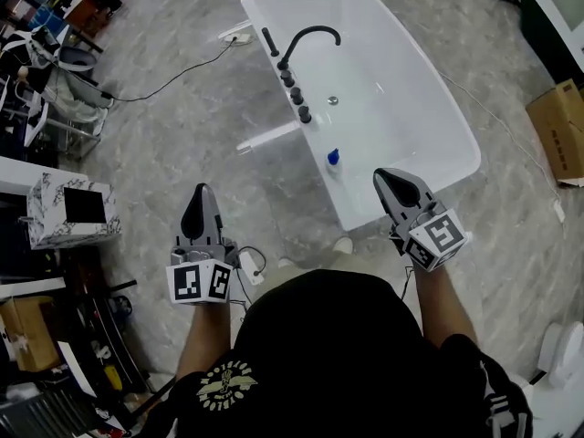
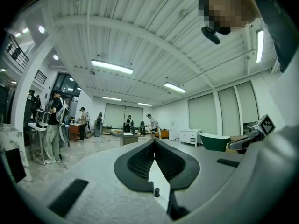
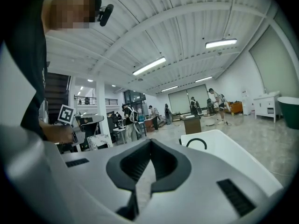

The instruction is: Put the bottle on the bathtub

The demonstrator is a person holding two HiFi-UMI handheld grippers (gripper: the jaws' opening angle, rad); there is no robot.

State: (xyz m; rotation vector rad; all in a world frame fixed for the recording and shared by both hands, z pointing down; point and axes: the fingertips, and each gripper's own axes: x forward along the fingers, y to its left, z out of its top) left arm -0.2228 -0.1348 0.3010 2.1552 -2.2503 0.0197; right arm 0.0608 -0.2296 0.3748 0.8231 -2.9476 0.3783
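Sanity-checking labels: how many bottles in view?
1: a small blue bottle on the bathtub rim, below the black knobs in the head view. Clutter at left may hide others.

Big open hall, part bathroom-fixture showroom, part work lab. High ribbed white ceiling (image 2: 140, 31), long strip lights (image 2: 112, 67), tall shaded windows. Polished grey marble-look floor (image 1: 182, 144). 2 freestanding tubs out on floor, unplumbed: white bathtub (image 1: 392, 108) with black faucet (image 1: 310, 36), green tub (image 2: 215, 141) beside white vanity cabinet (image 2: 189, 135). Loose cable (image 1: 173, 80) across floor, cardboard box (image 1: 558, 126), cluttered desks (image 1: 55, 71). Several people (image 2: 55, 125) standing at benches. Railed mezzanine (image 3: 88, 99) at back.
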